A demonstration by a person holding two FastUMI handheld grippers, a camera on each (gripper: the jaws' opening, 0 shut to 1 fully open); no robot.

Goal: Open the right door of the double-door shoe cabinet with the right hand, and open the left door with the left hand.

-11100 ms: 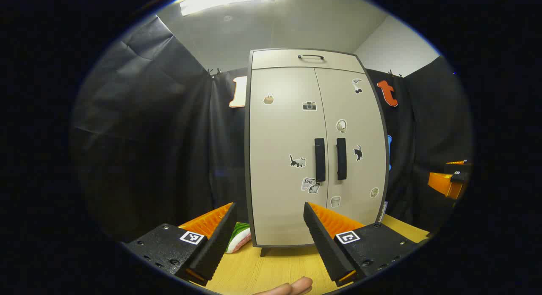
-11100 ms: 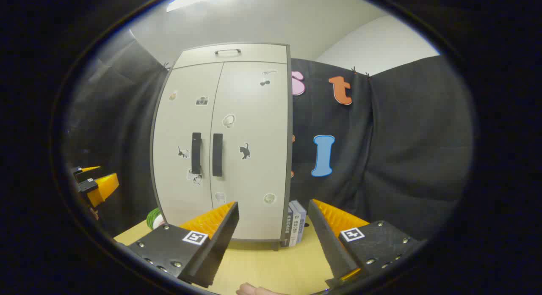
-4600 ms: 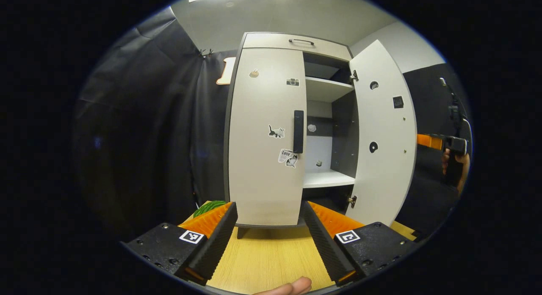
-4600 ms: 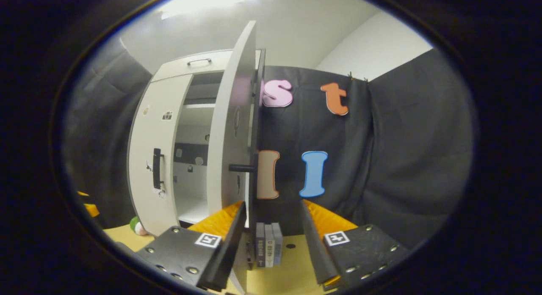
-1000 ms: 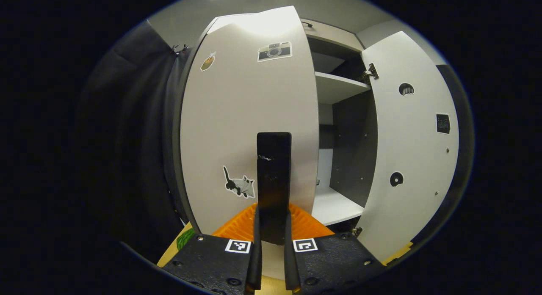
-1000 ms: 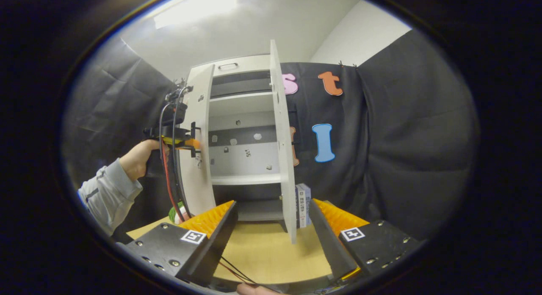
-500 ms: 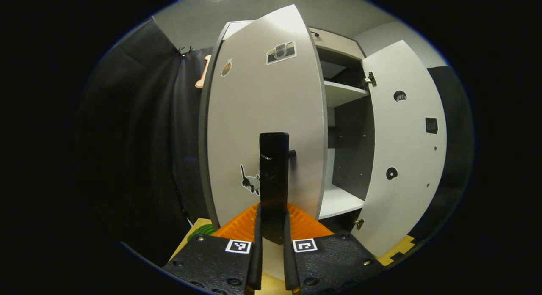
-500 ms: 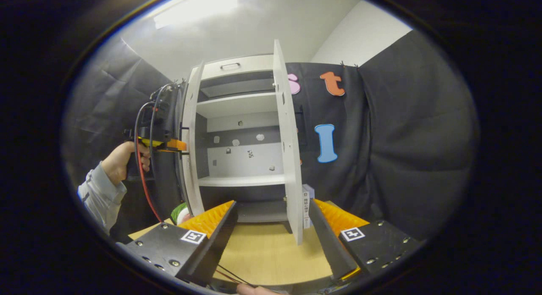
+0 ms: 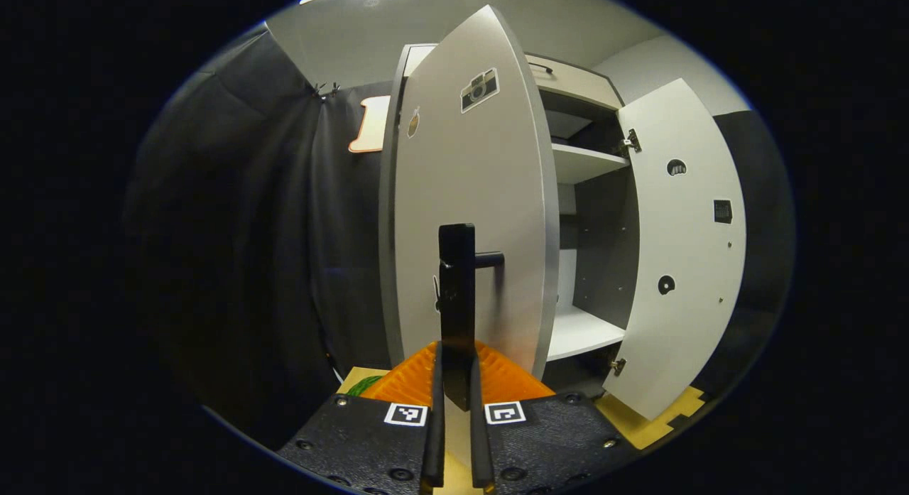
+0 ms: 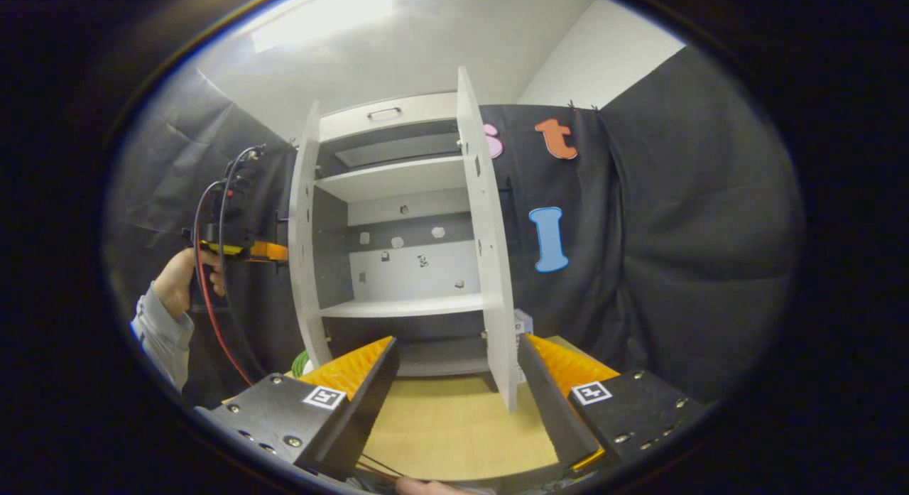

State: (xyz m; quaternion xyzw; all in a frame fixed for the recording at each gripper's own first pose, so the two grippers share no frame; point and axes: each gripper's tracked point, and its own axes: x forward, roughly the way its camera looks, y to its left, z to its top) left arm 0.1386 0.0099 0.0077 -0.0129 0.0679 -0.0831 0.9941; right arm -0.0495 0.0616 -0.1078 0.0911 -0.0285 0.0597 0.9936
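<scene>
Swinging wider than half a second ago, the left door (image 9: 469, 218) at frame centre of the left gripper view now stands near edge-on, so both doors of the cabinet (image 10: 398, 218) look open and the task nearly done. Right door (image 10: 486, 246) stands open at centre of the right gripper view. Handle (image 9: 456, 303) runs upright, lower centre, sticking toward the camera. Left gripper (image 9: 454, 410) jaws clamp it; right gripper (image 10: 454, 388) jaws stand apart over the bench (image 10: 454, 424)
</scene>
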